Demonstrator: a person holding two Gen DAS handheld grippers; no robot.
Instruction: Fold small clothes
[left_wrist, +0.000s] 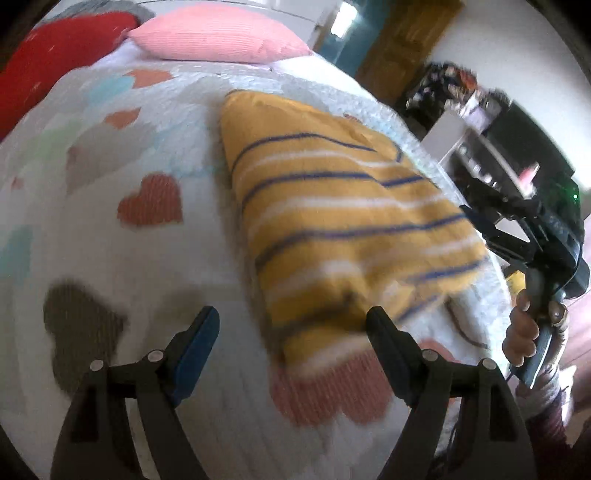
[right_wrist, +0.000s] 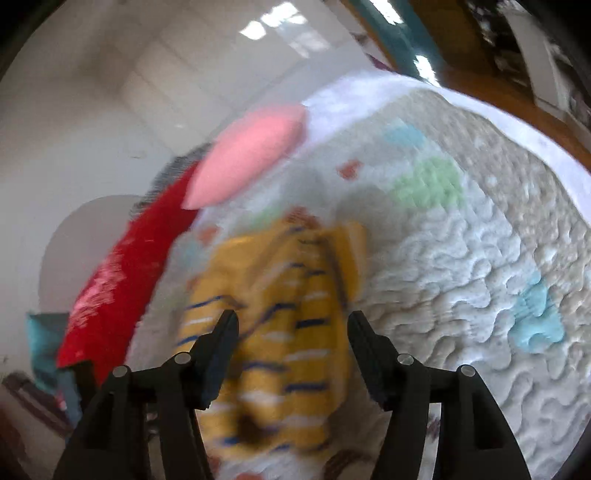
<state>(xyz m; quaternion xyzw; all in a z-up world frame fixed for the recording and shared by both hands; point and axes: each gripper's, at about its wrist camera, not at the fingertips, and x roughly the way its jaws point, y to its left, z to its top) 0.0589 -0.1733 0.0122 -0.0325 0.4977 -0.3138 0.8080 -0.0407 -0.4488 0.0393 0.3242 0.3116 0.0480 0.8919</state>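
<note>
Ahead of both wide-spread, empty grippers, left (left_wrist: 293, 325) nearer, lies the folded mustard-yellow striped knit garment (left_wrist: 343, 210), long axis running away.

Pink pillow (left_wrist: 218, 35) beside red pillow (left_wrist: 48, 62) on heart-patterned quilt (left_wrist: 110, 236).

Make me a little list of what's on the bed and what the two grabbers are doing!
Garment: yellow striped top, partly folded, lying on the quilt
Stripes: blue and white
Surface: white heart-patterned quilt on a bed
Pillows: pink pillow and red pillow at the far end
Left gripper: open, nothing held, right finger over the top's near corner
Right gripper: open, nothing held, above the top
Person: a hand holds the right gripper's handle
Picture quality: both views blurred
</note>
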